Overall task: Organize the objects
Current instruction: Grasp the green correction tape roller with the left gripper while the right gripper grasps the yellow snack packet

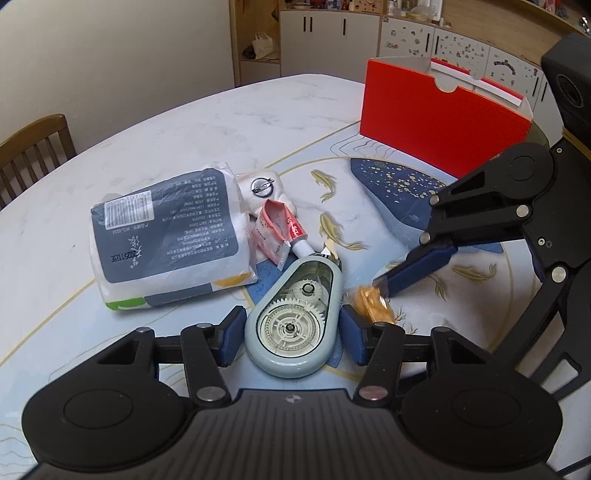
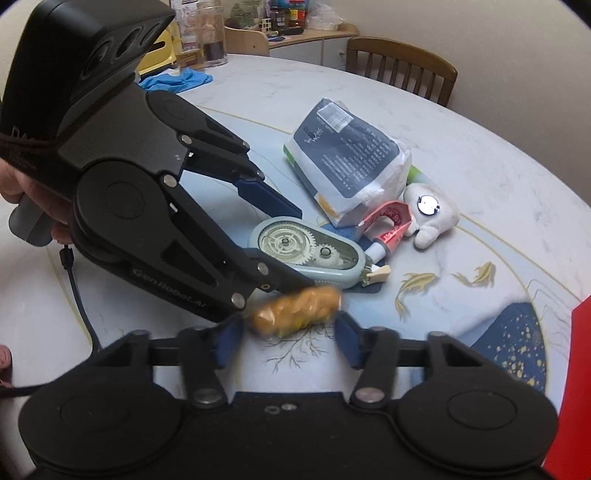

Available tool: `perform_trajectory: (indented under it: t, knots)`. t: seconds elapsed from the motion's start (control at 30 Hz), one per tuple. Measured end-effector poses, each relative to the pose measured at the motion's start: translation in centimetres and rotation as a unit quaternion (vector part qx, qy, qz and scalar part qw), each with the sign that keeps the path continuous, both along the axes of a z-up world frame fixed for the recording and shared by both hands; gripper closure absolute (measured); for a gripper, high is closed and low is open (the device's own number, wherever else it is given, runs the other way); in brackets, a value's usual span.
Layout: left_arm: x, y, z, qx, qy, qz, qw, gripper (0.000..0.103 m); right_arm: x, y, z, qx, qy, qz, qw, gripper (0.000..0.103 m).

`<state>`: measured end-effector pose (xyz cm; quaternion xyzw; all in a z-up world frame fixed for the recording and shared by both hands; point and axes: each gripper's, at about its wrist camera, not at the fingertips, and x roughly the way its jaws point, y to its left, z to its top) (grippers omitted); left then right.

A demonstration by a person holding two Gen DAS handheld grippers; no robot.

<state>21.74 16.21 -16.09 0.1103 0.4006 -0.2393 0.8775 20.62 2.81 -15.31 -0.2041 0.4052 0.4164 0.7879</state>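
Observation:
A pale blue correction tape dispenser (image 1: 293,319) lies on the table between the fingers of my left gripper (image 1: 291,338), which is open around it, pads close to its sides. It also shows in the right wrist view (image 2: 306,253). A small wrapped orange snack (image 2: 297,308) lies between the open fingers of my right gripper (image 2: 290,338); it also shows in the left wrist view (image 1: 371,304). A tissue pack (image 1: 166,236), a pink tube (image 1: 284,230) and a white tooth plush (image 1: 262,192) lie behind the dispenser.
A red open box (image 1: 443,122) stands at the far right of the marble table (image 1: 184,129). Wooden chairs (image 2: 402,70) stand at the table's edge. A blue cloth (image 2: 177,81) and jars (image 2: 210,33) sit at the far side.

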Motion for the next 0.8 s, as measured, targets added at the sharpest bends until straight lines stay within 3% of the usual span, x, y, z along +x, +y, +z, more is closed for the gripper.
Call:
perform_trajectory:
  t: [0.3,0.47,0.67,0.73,0.8]
  knots:
    - [-1.4,1.0,0.2,-0.024,0.007,0.032,0.9992,0.049,-0.4,-1.2,0.3,0.006,0.013,-0.014,1.0,0.067]
    - [-2.6,1.9,0.6,-0.037,0.0,0.062,0.9974,0.049,-0.2,-1.9,1.0,0.028,0.042,-0.048,0.998,0.065]
    - [-4.1,3.0,1.1,-0.048,-0.015,0.11,0.9926,0.049,1.3,-1.4,1.1,0.057,0.083,-0.109,0.989,0.059]
    - [-4.6,3.2,1.3,-0.048,-0.02,0.125,0.9909,0.049,1.8,-1.0,0.9,0.057,0.089,-0.127,0.986,0.048]
    - [-5.1,3.4,1.4,-0.051,-0.021,0.134,0.9895,0.049,2.2,-0.4,0.8,0.053,0.088,-0.143,0.984,0.044]
